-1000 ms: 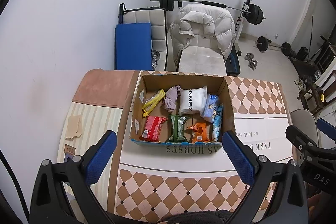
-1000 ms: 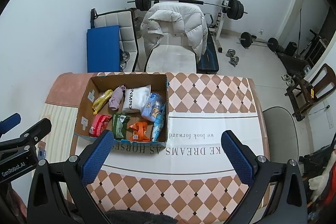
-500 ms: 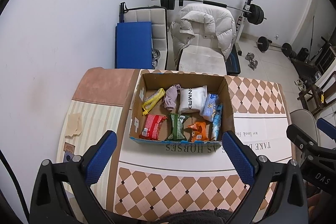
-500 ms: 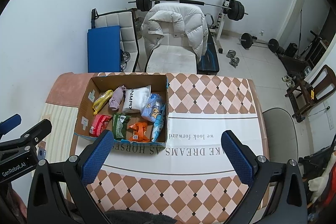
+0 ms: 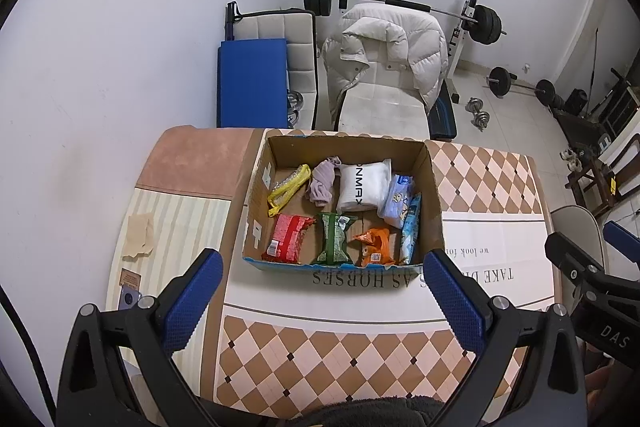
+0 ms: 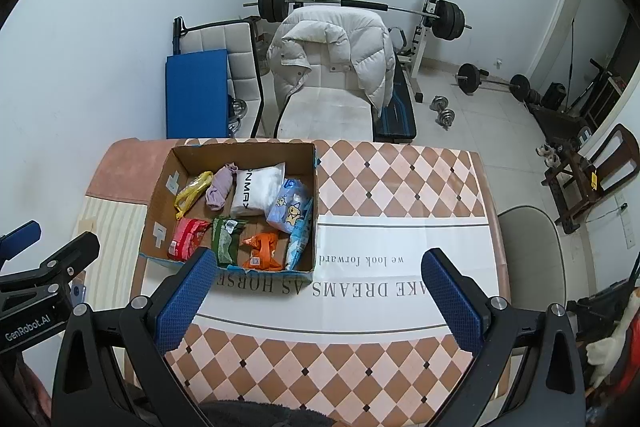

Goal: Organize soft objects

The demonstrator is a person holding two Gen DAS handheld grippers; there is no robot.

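A: Claws? 
B: Left gripper [image 5: 318, 275] and right gripper [image 6: 316, 273] both spread wide, empty, hovering over the table [image 5: 340, 347], short of the cardboard box [image 5: 344, 265].
A: The soft stuff?
B: All in the box. Near row: red packet [image 5: 289, 238], green packet [image 5: 335, 238], orange packet [image 5: 374, 245]. Far row: purple cloth [image 5: 322, 181], white pack [image 5: 363, 187].
A: Handling?
B: Probably light, squashy, crinkly film likely slippery. Pinch mid-body; cloth by a bunched fold.

left gripper [image 5: 320, 267] agape, empty | cardboard box [image 5: 434, 187] ahead, packets inside | checkered table [image 5: 480, 171]
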